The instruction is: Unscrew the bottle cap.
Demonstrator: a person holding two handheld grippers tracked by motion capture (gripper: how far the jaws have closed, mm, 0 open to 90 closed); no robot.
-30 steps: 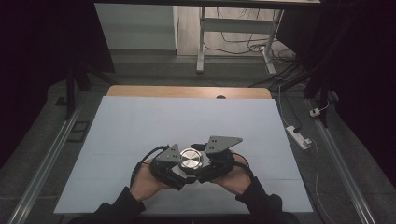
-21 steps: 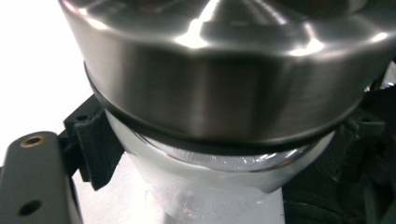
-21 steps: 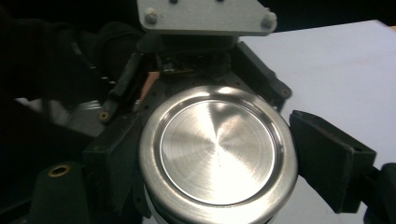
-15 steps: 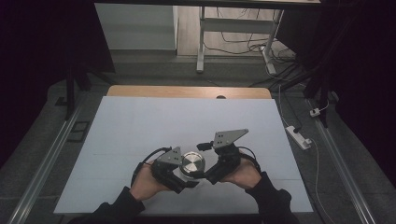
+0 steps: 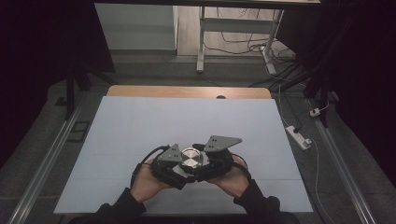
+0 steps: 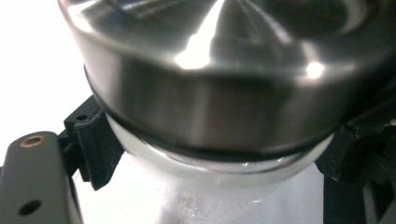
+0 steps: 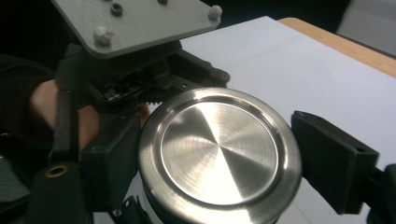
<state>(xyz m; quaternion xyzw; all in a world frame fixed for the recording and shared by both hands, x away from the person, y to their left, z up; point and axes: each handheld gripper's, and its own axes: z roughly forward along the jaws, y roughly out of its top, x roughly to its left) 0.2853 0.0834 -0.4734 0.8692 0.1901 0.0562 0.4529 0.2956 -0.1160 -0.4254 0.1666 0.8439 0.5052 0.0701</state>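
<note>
both claws meet at the lower middle of the high view, close to the near edge of the table. left gripper [image 5: 180, 164] has its jaws pressed in on the glass body of the jar [image 5: 190, 158], just under the lid; in the left gripper view the black pads [image 6: 95, 147] sit against the clear wall at lower left and lower right, below the dark seal ring. right gripper [image 5: 205, 161] has just spread and come back in, and in the right gripper view its jaws stand at the left and right of the steel lid [image 7: 219, 151], pinching its rim.

the work in hand looks like unscrewing or seating that lid. from here the main risk is slip: the lid's rim is smooth brushed metal and the right pads take it on a thin band, so a twist may spin the pads round it rather than turn it. the left grip is on slick curved glass and high up, so torque could rotate the whole jar in the jaws, or tip it out toward the white table top [image 5: 140, 126]. the two grippers are also crowded together, and a turn could knock the grey plate [image 5: 223, 142] against its neighbour.

farther off, past the table's wooden far edge [image 5: 187, 91], cables lie on the floor. no brand, label or writing can be read anywhere, on lid or glass.
</note>
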